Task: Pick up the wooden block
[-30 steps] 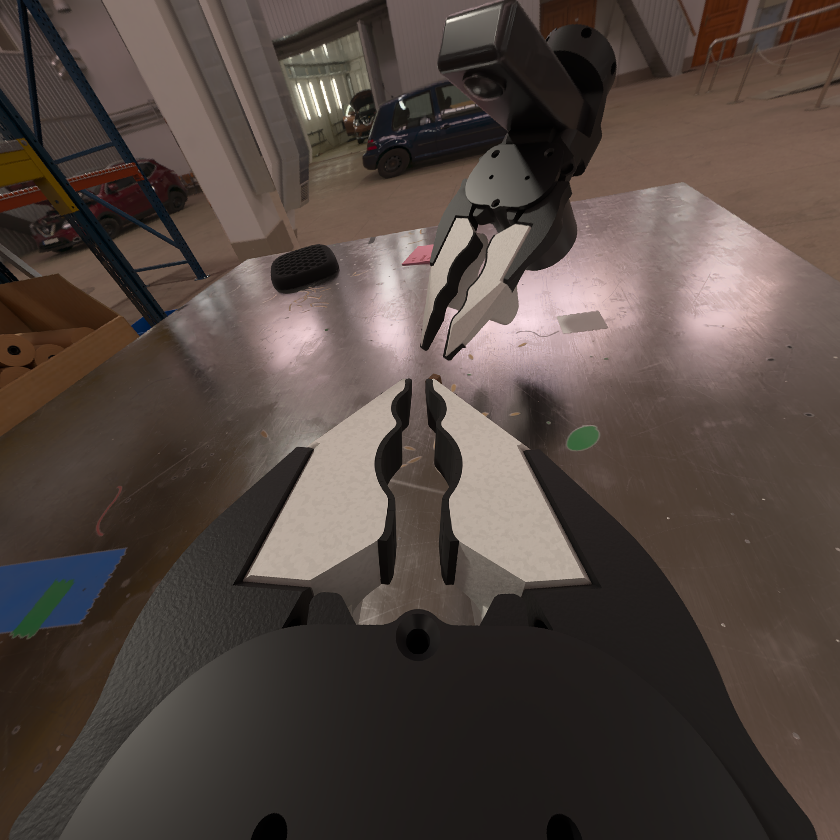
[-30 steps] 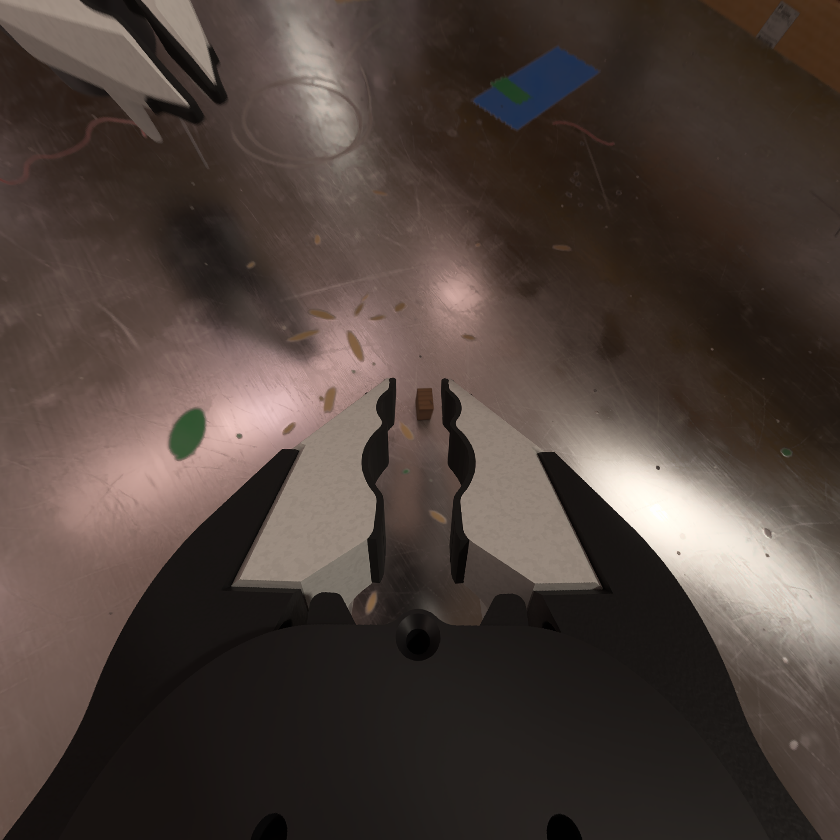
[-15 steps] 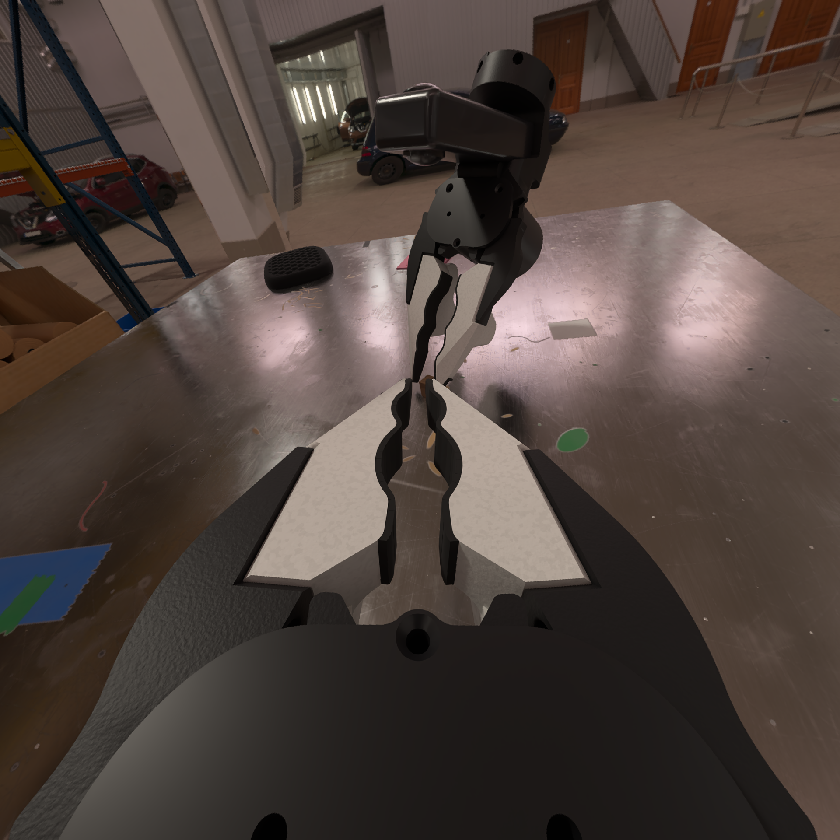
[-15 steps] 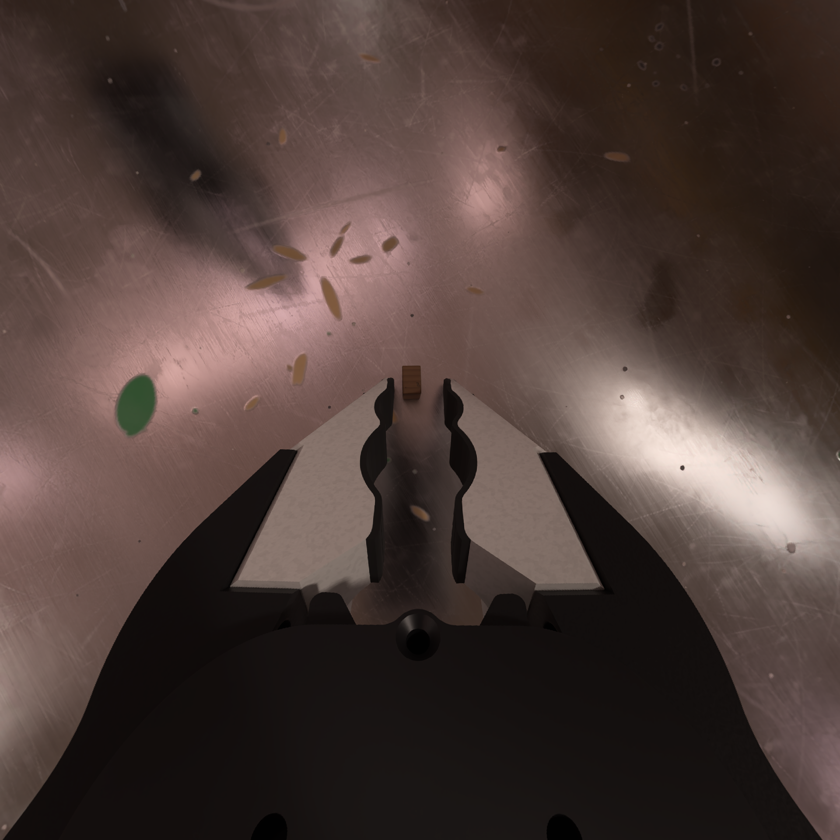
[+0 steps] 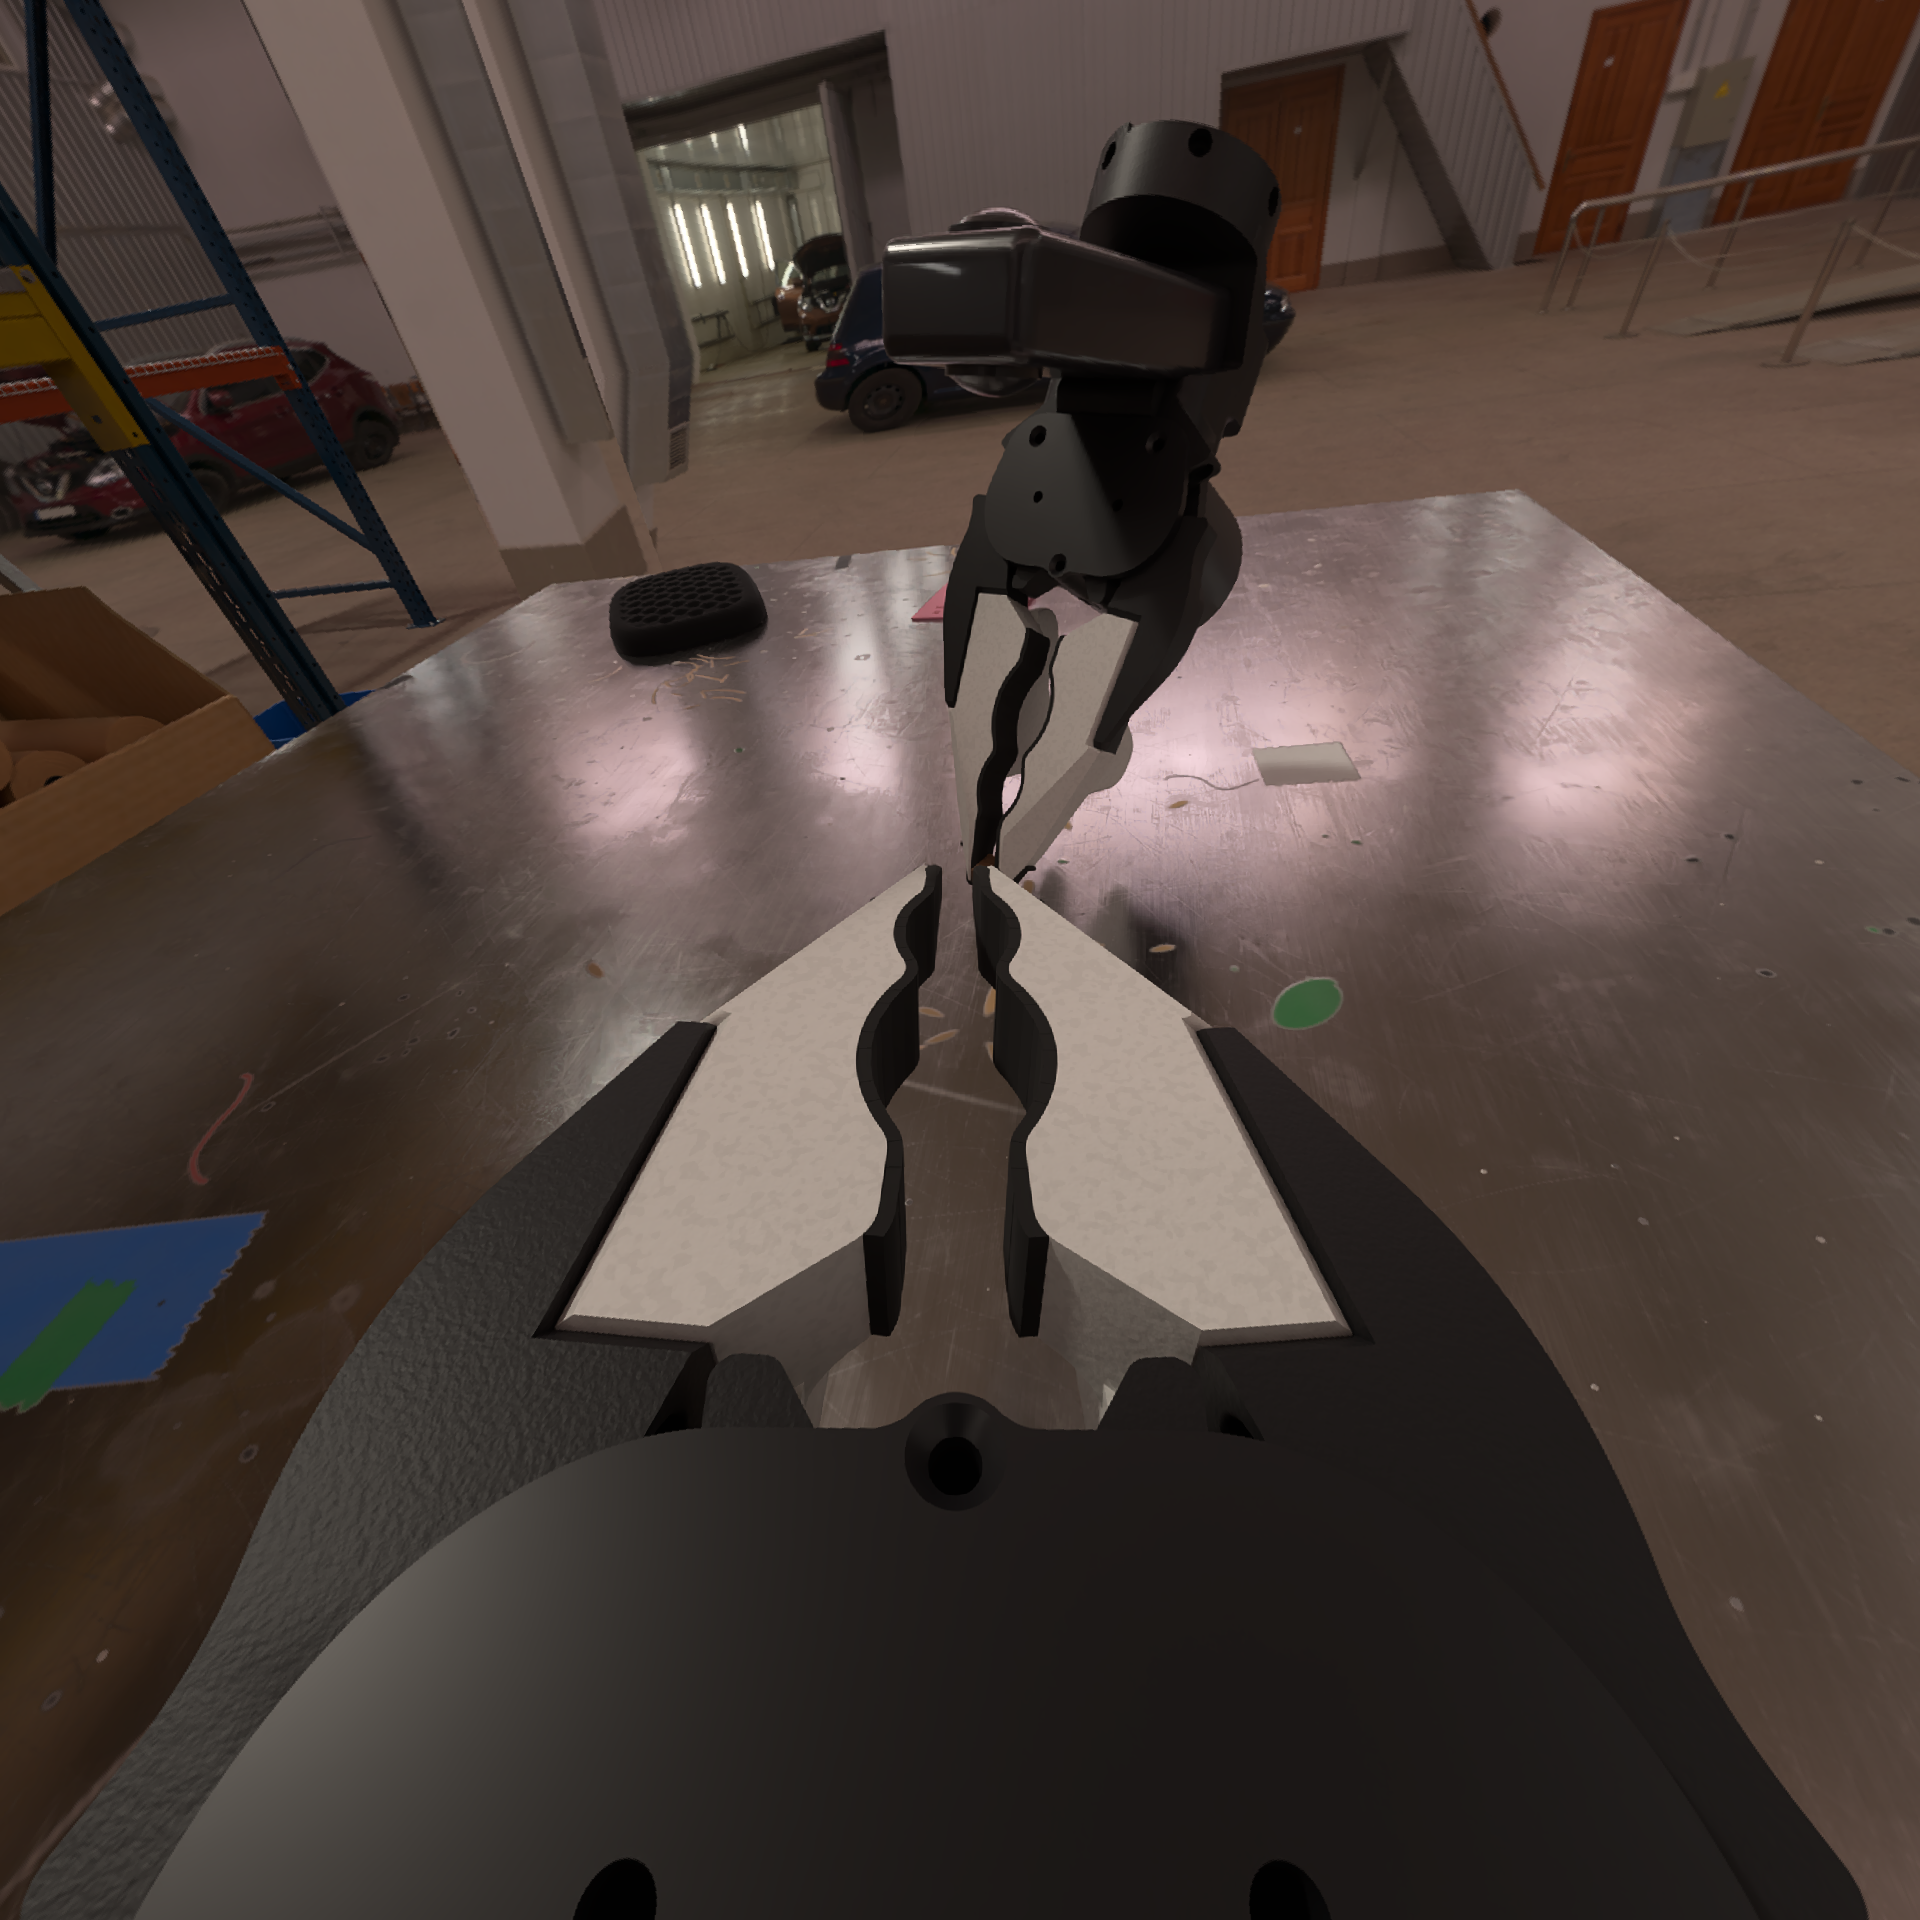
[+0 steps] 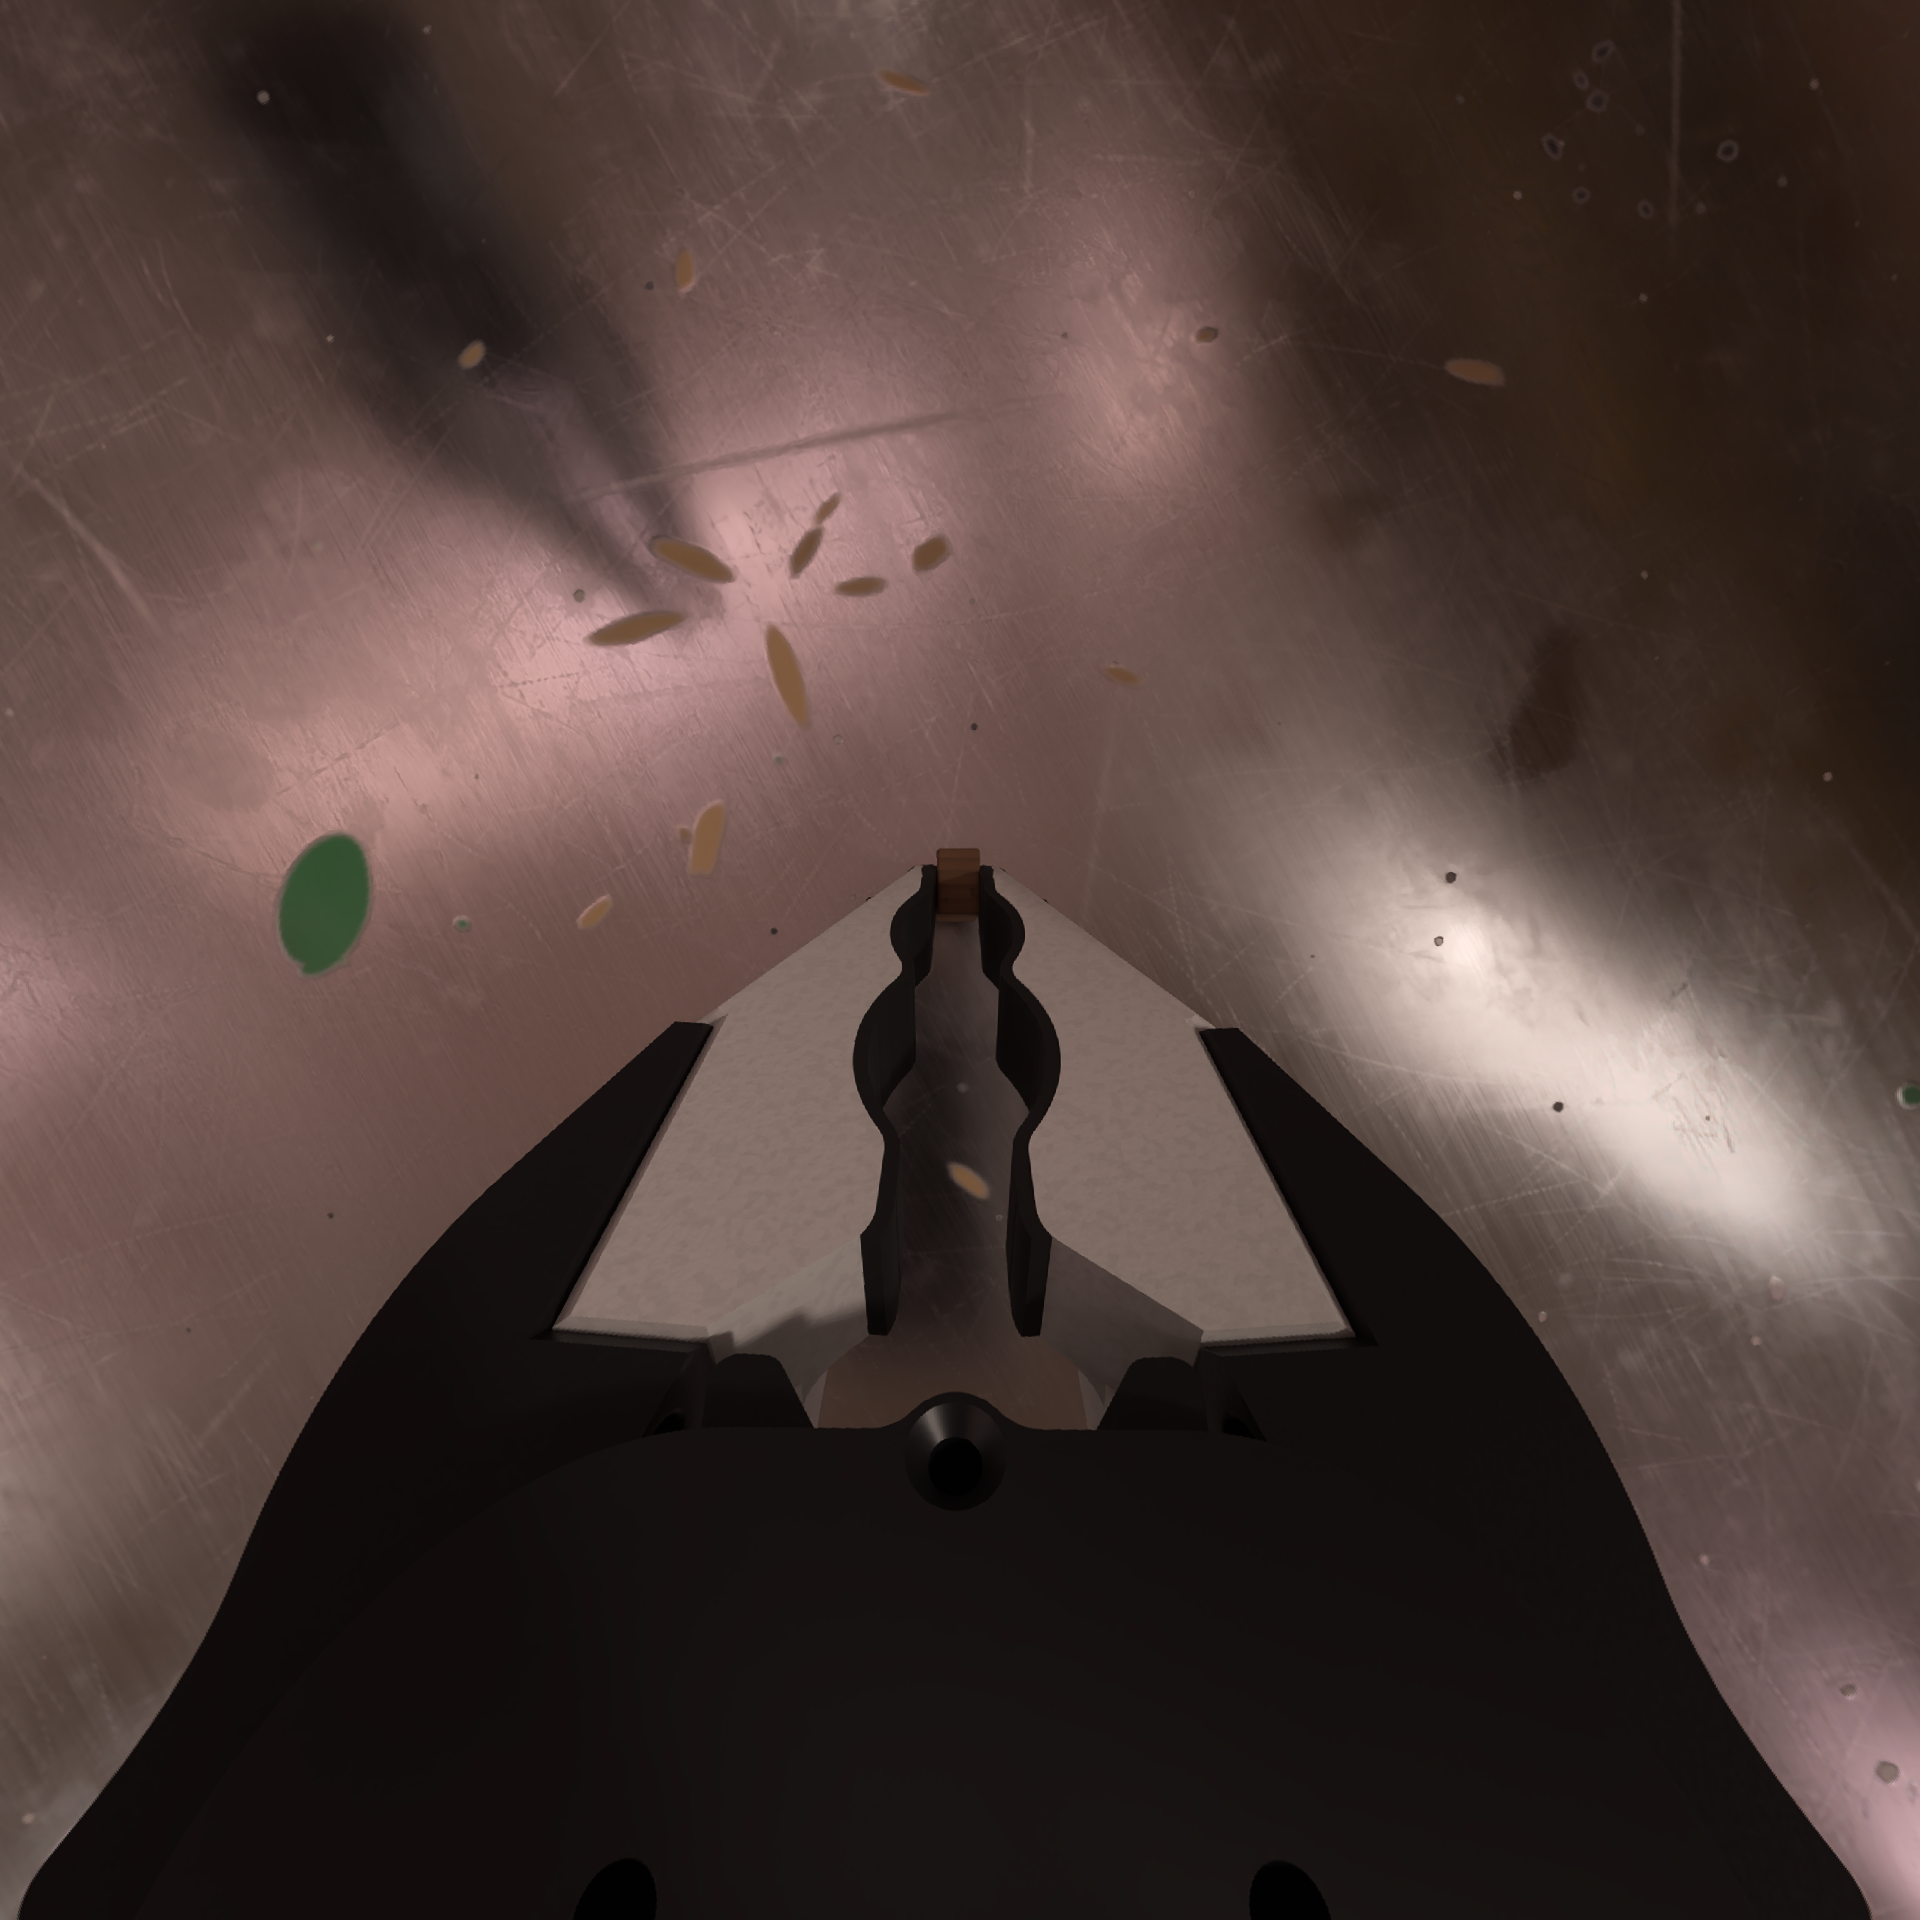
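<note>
Left gripper (image 5: pixel 957 878): lower centre of the left wrist view, above the metal table (image 5: pixel 1558 935); fingers set with a narrow gap, tips not meeting, holding and touching nothing.
Right gripper (image 6: pixel 958 881): lower centre of its own view, pointing steeply down at the table; fingers drawn close, tips pinched on the wooden block (image 6: pixel 958 883) from both sides.
Right gripper, seen from the left wrist view (image 5: pixel 1000 864): upper centre, pointing down, its tips just beyond the left gripper's tips and low over the table; whether they touch the table cannot be told.
Wooden block: small, brown, at the very fingertips, its top edge showing just past them; only a dark speck in the left wrist view.
Left of frame, left wrist view: cardboard box (image 5: pixel 114 748) off the table edge, blue sheet (image 5: pixel 114 1309) with green tape lower left.
Upper left: black perforated pad (image 5: pixel 686 623) at the far edge.
Right of frame: pale square (image 5: pixel 1304 765); green dot (image 5: pixel 1307 1004).
Right wrist view: green dot (image 6: pixel 324 906) at left, tan flakes (image 6: pixel 784 675) scattered above the fingertips.
</note>
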Tool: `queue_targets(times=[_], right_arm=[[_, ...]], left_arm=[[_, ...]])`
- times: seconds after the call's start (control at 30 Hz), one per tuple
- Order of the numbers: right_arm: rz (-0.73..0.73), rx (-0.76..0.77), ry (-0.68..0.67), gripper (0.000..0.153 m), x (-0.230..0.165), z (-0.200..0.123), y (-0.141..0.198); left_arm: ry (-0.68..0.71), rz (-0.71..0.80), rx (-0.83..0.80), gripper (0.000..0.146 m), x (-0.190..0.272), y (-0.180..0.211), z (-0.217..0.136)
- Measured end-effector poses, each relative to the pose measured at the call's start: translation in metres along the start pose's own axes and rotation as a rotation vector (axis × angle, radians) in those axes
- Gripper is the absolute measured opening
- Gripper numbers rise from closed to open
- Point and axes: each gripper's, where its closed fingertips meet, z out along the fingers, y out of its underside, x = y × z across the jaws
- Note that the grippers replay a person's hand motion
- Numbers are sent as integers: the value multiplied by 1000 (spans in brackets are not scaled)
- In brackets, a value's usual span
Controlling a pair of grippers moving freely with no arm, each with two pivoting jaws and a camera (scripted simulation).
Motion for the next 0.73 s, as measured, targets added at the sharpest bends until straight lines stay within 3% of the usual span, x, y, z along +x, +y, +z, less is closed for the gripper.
queue_targets(times=[0.33,0.73], right_arm=[[-127,22,-6,7,-17,-9,-4],[-132,23,-28,7,-29,-7,0]], left_arm=[[5,-1,4,6,1,-2,-1],[13,-1,-6,6,3,1,0]])
